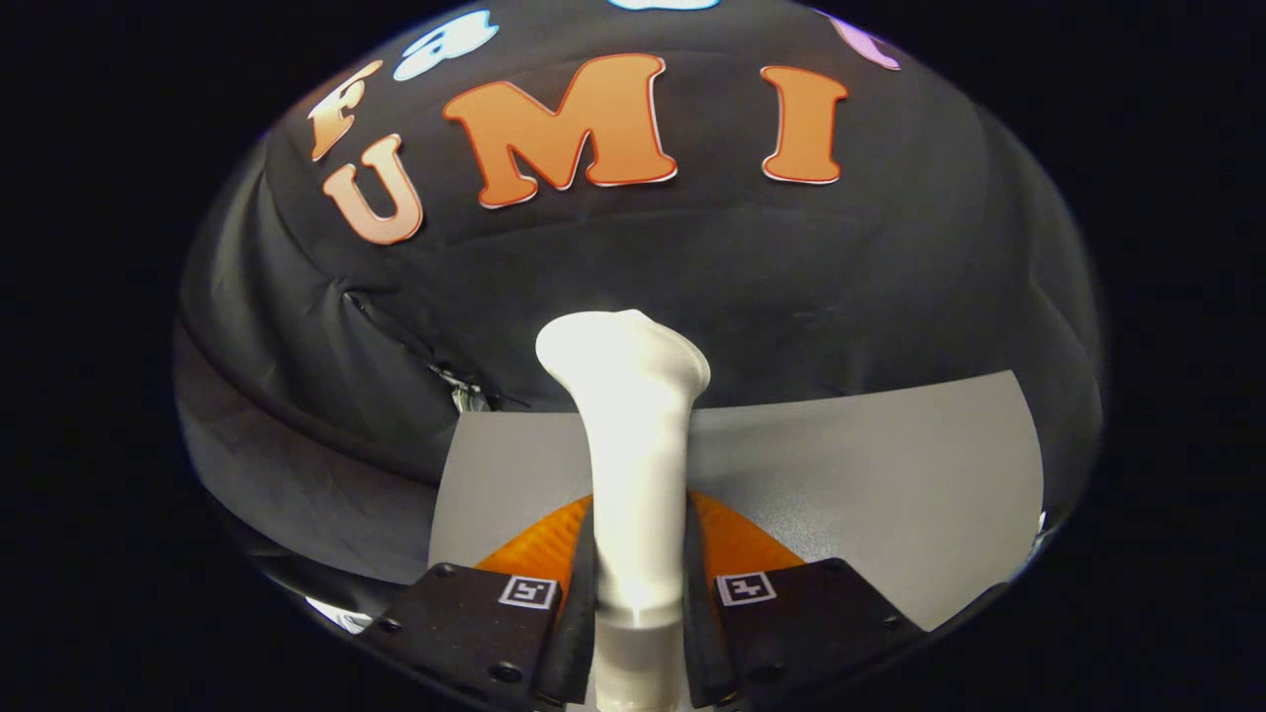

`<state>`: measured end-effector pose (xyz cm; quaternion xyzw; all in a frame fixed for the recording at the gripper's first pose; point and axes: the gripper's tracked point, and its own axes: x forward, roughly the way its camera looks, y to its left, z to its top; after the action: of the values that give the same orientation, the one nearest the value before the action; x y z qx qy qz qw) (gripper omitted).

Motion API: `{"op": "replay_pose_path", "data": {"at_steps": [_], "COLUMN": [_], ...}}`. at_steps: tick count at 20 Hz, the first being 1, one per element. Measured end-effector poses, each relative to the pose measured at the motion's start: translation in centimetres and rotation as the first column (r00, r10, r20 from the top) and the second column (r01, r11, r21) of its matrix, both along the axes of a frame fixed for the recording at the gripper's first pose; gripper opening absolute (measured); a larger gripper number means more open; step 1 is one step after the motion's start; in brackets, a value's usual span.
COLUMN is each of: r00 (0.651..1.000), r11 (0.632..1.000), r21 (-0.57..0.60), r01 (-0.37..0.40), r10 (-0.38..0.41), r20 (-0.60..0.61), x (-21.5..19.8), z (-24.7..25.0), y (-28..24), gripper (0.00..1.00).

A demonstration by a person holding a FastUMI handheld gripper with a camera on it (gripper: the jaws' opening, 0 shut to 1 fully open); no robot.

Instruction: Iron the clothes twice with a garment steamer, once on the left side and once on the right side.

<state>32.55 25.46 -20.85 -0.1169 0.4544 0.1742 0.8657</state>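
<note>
A white garment steamer [633, 435] stands up between my two fingers, its handle clamped by both and its flared head rising beyond the fingertips. My gripper [638, 539] is shut on that handle. Behind and below the steamer lies a grey table top [860, 465]. An orange piece [737, 539] shows on both sides of the handle just past the fingers; I cannot tell what it is. No clothing is recognisable here.
The booth's black cloth wall [752, 277] rises right behind the table's far edge. The cloth folds down past the table's left edge, where a small shiny clip [470, 396] sits at the corner.
</note>
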Motion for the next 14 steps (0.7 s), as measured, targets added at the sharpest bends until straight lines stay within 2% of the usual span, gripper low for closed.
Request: {"op": "replay_pose_path", "data": {"at_steps": [3, 7, 14], "r00": [0.994, 0.959, 0.897], "r11": [0.998, 0.993, 0.975], "r21": [0.068, 0.114, 0.196], "r01": [0.016, 0.011, 0.101], "r10": [-0.023, -0.043, -0.175], "r20": [0.104, 0.281, 0.406], "x": [-1.1, -3.3, -11.2], "z": [3.1, 8.1, 13.1], "y": [0.2, 0.3, -0.8], "gripper": [0.45, 0.44, 0.44]}}
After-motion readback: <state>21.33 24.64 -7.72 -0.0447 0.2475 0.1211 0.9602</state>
